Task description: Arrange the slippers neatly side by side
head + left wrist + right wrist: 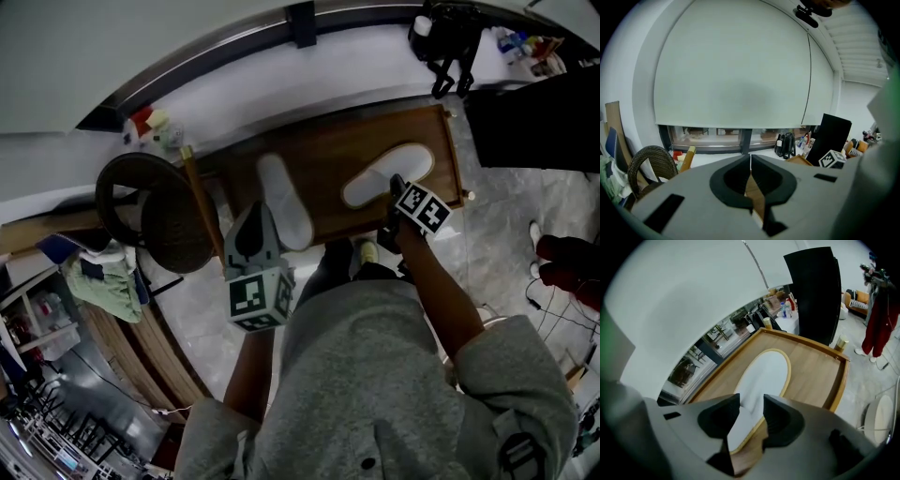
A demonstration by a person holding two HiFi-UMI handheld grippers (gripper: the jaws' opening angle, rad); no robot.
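The wooden worktop (328,141), with its raised rim, stretches out ahead of both your claws and runs under the right one. A round wicker chair (150,211) stands off to the left of your left claw (255,220), close by the end of the worktop. Beyond your right claw (396,187), past the worktop's far right corner, a black panel (530,122) stands upright. A black bag (445,42) sits on the white sill further out.

The left slipper (286,202) is white and lies on the worktop just ahead of your left claw and a little to its right, with its length running away from you. The right slipper (387,175), also white, lies directly under your right claw and stretches away from it at a slant to the right. It is set apart from the left slipper and not in line with it.

Your right claw has its jaws spread wide over the near end of the right slipper. The white of the slipper fills the gap, neither pad presses on it, and you have hold of nothing there. Your left claw has its jaws closed tip to tip, and it grips nothing
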